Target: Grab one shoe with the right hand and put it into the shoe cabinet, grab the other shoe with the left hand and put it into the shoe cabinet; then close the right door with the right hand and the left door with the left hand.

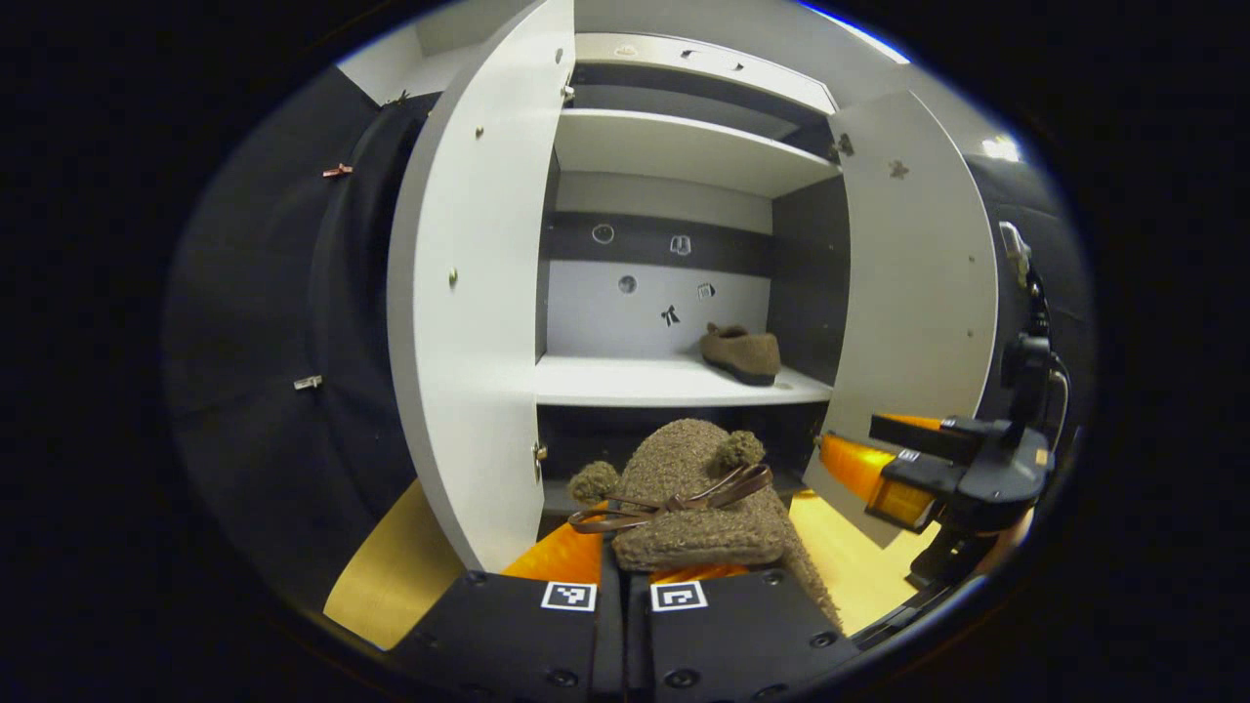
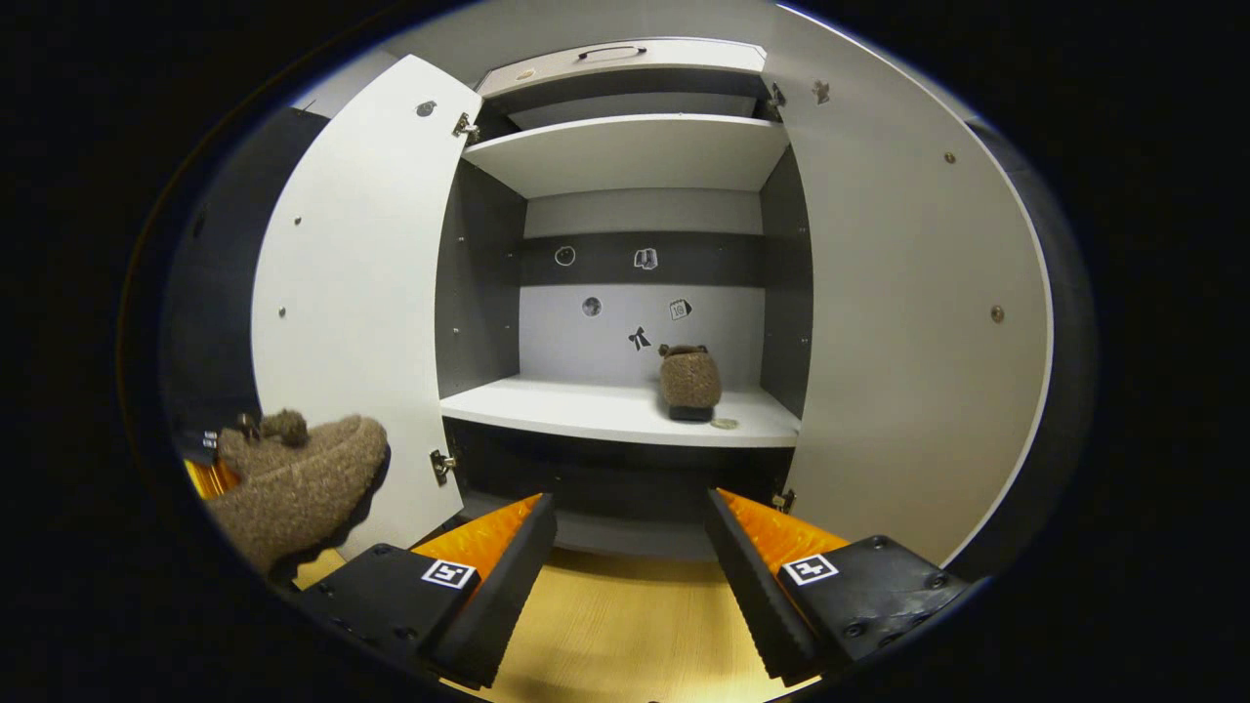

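My left gripper (image 1: 625, 576) is shut on a brown fuzzy shoe (image 1: 698, 493) with pompoms and a ribbon bow, held up in front of the open shoe cabinet (image 1: 674, 146). A matching brown shoe (image 1: 742, 351) rests on the right side of the middle shelf (image 1: 625, 381); the right gripper view has this shelved shoe (image 2: 689, 381) too. Both doors stand open: the left door (image 1: 469, 293) and the right door (image 1: 918, 283). My right gripper (image 2: 630, 557) is open and empty before the cabinet, and it appears at the right (image 1: 879, 459) of the left gripper view. The held shoe (image 2: 298, 483) shows at the lower left.
A wooden floor (image 2: 625, 625) lies below the cabinet. An upper shelf (image 2: 635, 146) is bare, and small stickers dot the back panel (image 2: 635, 312). Black cloth wall (image 1: 264, 322) hangs left of the cabinet.
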